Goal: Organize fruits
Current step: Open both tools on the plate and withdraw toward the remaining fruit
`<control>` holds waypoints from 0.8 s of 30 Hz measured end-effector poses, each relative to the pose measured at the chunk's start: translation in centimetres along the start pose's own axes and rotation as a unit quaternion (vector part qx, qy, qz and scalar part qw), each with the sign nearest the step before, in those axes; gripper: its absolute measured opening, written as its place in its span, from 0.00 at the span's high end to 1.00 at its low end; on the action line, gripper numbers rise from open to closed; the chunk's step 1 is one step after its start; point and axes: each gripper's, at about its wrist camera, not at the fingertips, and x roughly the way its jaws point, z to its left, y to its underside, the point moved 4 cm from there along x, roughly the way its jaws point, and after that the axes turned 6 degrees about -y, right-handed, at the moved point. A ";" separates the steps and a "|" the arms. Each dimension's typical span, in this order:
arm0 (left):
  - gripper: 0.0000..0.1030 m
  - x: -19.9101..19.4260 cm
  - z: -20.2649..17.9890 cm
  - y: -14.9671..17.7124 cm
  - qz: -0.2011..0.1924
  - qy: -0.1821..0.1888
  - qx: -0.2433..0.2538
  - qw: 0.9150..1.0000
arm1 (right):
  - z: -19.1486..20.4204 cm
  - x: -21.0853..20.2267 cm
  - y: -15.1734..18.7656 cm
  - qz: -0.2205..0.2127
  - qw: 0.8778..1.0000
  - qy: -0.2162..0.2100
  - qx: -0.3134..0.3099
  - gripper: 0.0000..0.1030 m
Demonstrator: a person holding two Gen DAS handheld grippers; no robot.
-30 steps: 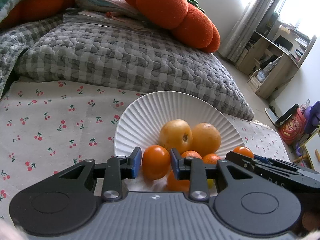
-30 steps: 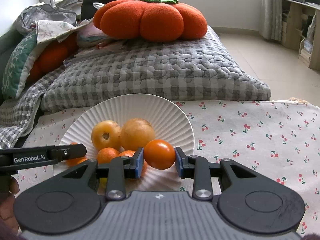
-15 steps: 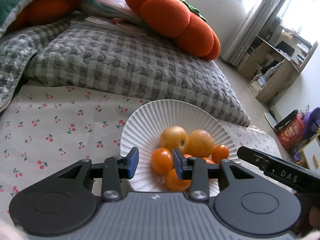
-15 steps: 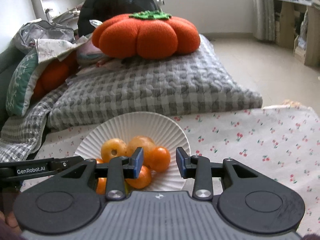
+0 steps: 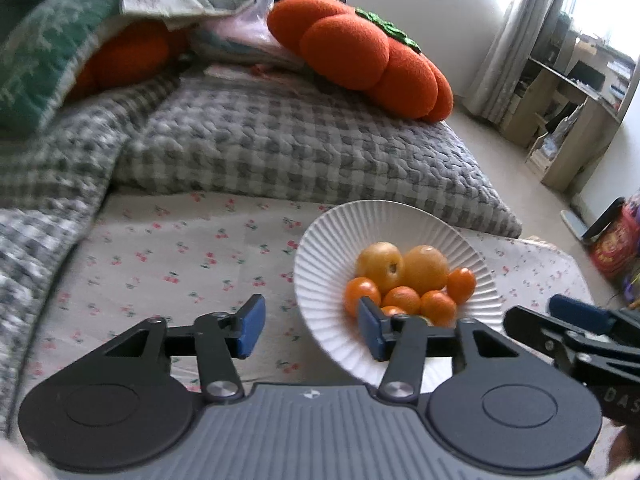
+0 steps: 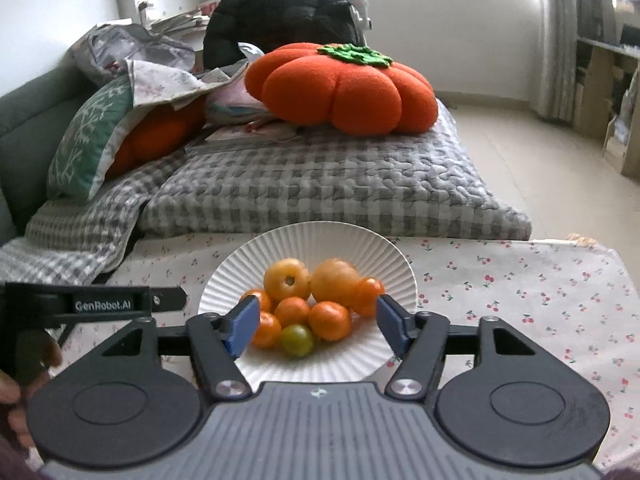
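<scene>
Fruits (image 6: 306, 306): green one, right view only

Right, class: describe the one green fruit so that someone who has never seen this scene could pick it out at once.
Find the white ribbed plate on the cherry-print cloth, in front of the grey checked cushion. Its fruit sits in a pile; look at the pile's near edge. The green fruit lies there, small and round, the only one not orange or yellow.

Ribbed plate (image 6: 308, 240) at lower centre of the right wrist view on a cherry-print cloth (image 6: 520, 292), fruits (image 6: 312, 300) heaped in it, quilted cushion (image 6: 320, 184) behind, pumpkin pillow (image 6: 344, 88) on top, shelving (image 6: 612, 88) at right edge
</scene>
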 end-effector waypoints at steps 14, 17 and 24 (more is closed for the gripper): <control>0.24 -5.5 1.5 2.3 -0.054 -0.060 0.048 0.996 | 2.7 -3.8 1.1 -0.017 1.000 -0.016 -0.007 0.13; 0.20 -6.8 2.0 2.7 -0.057 -0.050 0.037 0.996 | 3.5 -4.4 1.6 -0.015 1.000 -0.018 -0.008 0.05; 0.12 -8.2 3.4 3.5 -0.059 -0.048 0.019 0.997 | 4.5 -6.4 2.1 -0.023 0.999 -0.027 -0.009 0.01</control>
